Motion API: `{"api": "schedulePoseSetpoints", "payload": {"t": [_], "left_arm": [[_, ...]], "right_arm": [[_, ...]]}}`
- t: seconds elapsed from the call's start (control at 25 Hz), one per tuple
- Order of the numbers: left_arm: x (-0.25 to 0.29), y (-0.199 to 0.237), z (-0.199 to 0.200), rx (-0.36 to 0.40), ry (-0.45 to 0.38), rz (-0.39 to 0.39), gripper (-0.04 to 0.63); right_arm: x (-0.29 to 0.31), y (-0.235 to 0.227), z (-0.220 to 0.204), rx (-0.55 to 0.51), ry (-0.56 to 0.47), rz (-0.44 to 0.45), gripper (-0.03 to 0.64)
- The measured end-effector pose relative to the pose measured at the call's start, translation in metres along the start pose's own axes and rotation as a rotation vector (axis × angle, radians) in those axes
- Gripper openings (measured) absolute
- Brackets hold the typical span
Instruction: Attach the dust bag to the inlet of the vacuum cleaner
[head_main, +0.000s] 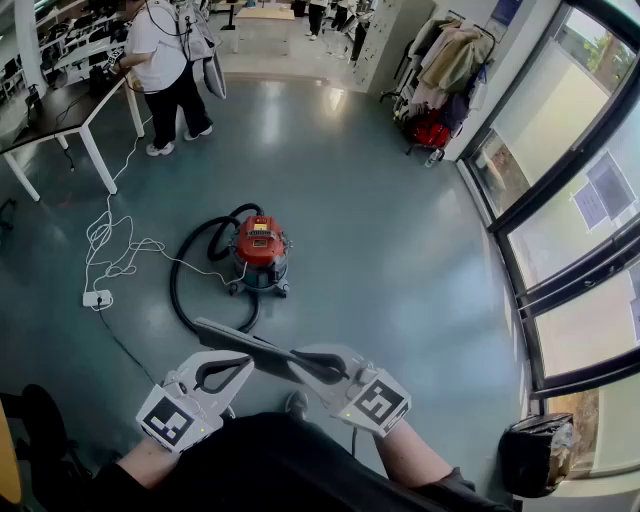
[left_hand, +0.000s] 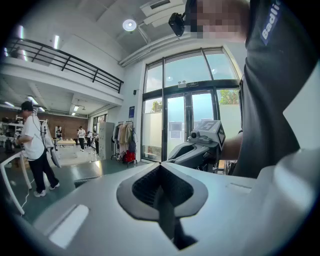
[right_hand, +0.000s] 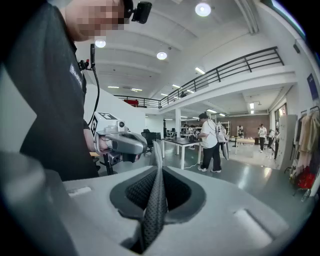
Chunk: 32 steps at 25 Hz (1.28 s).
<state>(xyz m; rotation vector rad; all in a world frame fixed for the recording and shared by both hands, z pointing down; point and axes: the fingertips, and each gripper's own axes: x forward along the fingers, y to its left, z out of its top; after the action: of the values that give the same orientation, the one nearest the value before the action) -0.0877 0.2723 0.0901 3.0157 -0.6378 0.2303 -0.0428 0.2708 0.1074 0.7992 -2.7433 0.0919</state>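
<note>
Power strip (head_main: 97, 297): on the floor at 10 o'clock from the left gripper, with a white cable (head_main: 120, 255) looping away from it toward 12 o'clock
Person (head_main: 165, 60): stands at a white-legged table (head_main: 60, 105) far off at 11 o'clock, back turned
Left gripper (head_main: 240, 362): low in the head view, jaws pressed together on the left end of the dust bag; its own view shows a thin dark edge caught between the pads
Dust bag (head_main: 262, 348): a flat dark grey sheet held above the floor, spanning from one gripper to the other, its left end reaching out toward 10 o'clock past the left gripper
Vacuum cleaner (head_main: 260, 245): on the floor at 12 o'clock from the bag, well apart from it; the red top sits on the drum, so what is inside does not show; the black hose (head_main: 185, 275) curls round it to the 9 o'clock side; I cannot tell where the inlet is
Right gripper (head_main: 308, 362): just beside the left one, jaws pinching the bag's right end; its own view shows woven grey fabric (right_hand: 155, 200) standing edge-on between the pads
Clothes rack (head_main: 440, 70): at 1 o'clock by the windows (head_main: 590, 230), hung with garments
Black sack (head_main: 535, 452): on the floor at 3 o'clock from the right gripper, near the window; its contents cannot be seen
</note>
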Motion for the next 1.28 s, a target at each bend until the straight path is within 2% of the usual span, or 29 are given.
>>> {"api": "schedulePoseSetpoints", "payload": {"t": [0.36, 0.68, 1.28], "left_arm": [[0.001, 0.0, -0.002, 0.006, 0.013, 0.0, 0.017], [0.007, 0.001, -0.003, 0.005, 0.022, 0.007, 0.017], [0.056, -0.01, 0.006, 0.022, 0.038, 0.101, 0.017]], "right_arm": [[0.001, 0.0, -0.002, 0.005, 0.007, 0.016, 0.021], [0.0, -0.001, 0.0, 0.03, -0.038, 0.054, 0.025], [-0.034, -0.038, -0.013, 0.003, -0.056, 0.135, 0.025]]}}
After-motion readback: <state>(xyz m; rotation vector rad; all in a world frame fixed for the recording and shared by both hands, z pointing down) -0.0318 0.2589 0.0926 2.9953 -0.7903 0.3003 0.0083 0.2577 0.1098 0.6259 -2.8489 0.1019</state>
